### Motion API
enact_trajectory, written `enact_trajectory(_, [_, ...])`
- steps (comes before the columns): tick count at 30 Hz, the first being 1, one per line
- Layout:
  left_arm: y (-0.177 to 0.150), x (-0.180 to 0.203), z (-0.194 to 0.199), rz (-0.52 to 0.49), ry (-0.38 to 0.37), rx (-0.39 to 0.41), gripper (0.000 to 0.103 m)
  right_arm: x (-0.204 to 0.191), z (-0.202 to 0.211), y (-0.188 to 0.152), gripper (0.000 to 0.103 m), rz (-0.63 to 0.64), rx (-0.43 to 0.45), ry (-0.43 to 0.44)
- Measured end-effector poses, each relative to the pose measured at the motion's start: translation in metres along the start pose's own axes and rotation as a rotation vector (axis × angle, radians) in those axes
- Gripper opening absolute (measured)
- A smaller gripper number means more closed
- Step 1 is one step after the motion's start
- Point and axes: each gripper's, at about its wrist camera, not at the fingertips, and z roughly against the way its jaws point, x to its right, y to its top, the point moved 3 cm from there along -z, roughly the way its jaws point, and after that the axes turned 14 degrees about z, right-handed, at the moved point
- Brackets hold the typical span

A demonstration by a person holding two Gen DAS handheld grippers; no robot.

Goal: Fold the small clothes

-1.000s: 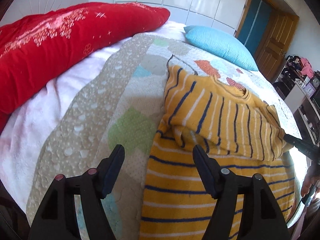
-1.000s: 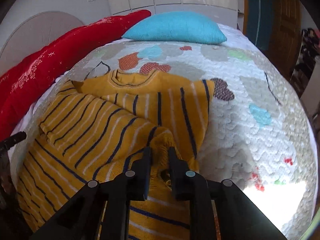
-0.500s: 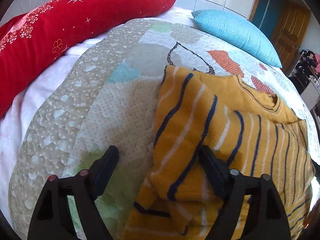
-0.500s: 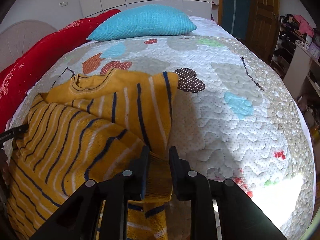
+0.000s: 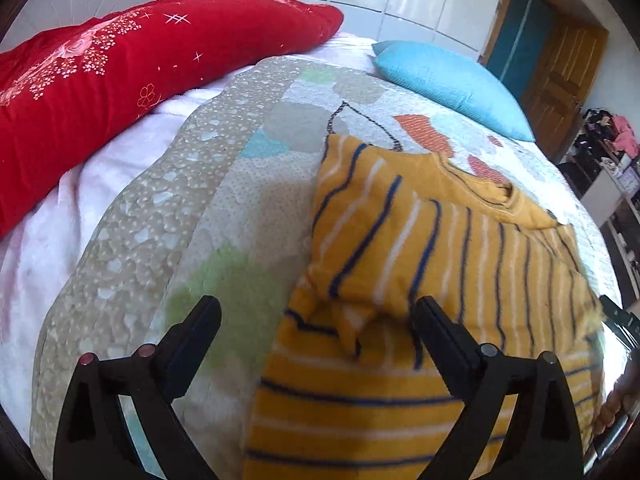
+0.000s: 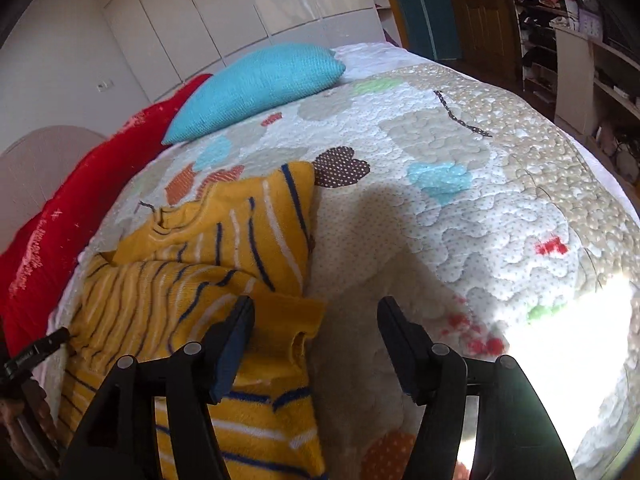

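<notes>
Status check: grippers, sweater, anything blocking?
Left gripper open, empty. Right gripper open, empty. Striped sweater flat on quilt, both sleeves folded in. Nothing blocking.

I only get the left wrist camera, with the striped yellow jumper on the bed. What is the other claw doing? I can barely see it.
Observer: The right gripper is open and grips nothing.
Visitor: Is it near the jumper?
Observer: Yes. The folded sleeve's cuff lies between its jaws, nearer the one on the picture's left.
Visitor: What's past the jumper on that side?
Observer: The quilt, with a brown dotted heart patch right beside the jumper's shoulder.
</notes>
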Motion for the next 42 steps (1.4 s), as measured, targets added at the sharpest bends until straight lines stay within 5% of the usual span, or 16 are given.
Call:
enact_trajectory(5, [-0.047,-0.025,0.043,-0.039,-0.005,-0.030,0.097,0.005,0.033,-0.050,0.069,-0.023,-0.074,0.067])
enact_trajectory(9, [-0.086,-0.044,0.050,0.022,-0.137,-0.164,0.096,-0.002,0.063,-0.094,0.069,-0.052,-0.081,0.181])
enact_trajectory(14, [-0.120,-0.048,0.080,0.041,-0.259,-0.160,0.073,-0.031,0.086,-0.141,0.069,-0.130,-0.109,0.454])
enact_trajectory(17, [-0.141,-0.054,0.091,0.096,-0.342,-0.205,0.070,-0.052,0.097,-0.161,0.069,-0.099,-0.117,0.485])
enact_trajectory(21, [-0.171,-0.053,0.100,0.083,-0.358,-0.237,0.070,-0.068,0.102,-0.183,0.068,-0.154,-0.149,0.575])
enact_trajectory(26, [-0.203,-0.047,0.089,0.088,-0.381,-0.324,0.069,-0.089,0.097,-0.216,0.058,-0.172,-0.238,0.603])
enact_trajectory(27, [-0.208,-0.045,0.088,0.087,-0.381,-0.338,0.058,-0.091,0.095,-0.222,0.055,-0.178,-0.255,0.604])
enact_trajectory(28, [-0.211,-0.043,0.085,0.080,-0.358,-0.350,0.031,-0.093,0.094,-0.228,0.044,-0.190,-0.269,0.601])
enact_trajectory(29, [-0.212,-0.042,0.083,0.071,-0.326,-0.355,0.015,-0.093,0.092,-0.232,0.029,-0.206,-0.277,0.594])
enact_trajectory(30, [-0.211,-0.043,0.082,0.084,-0.323,-0.359,0.009,-0.091,0.090,-0.234,0.022,-0.227,-0.281,0.589])
enact_trajectory(32, [-0.208,-0.046,0.088,0.114,-0.338,-0.346,0.009,-0.086,0.092,-0.233,0.012,-0.263,-0.267,0.579])
enact_trajectory(42, [-0.198,-0.044,0.142,0.013,-0.301,-0.201,0.009,-0.080,0.126,-0.223,0.009,-0.208,-0.234,0.618])
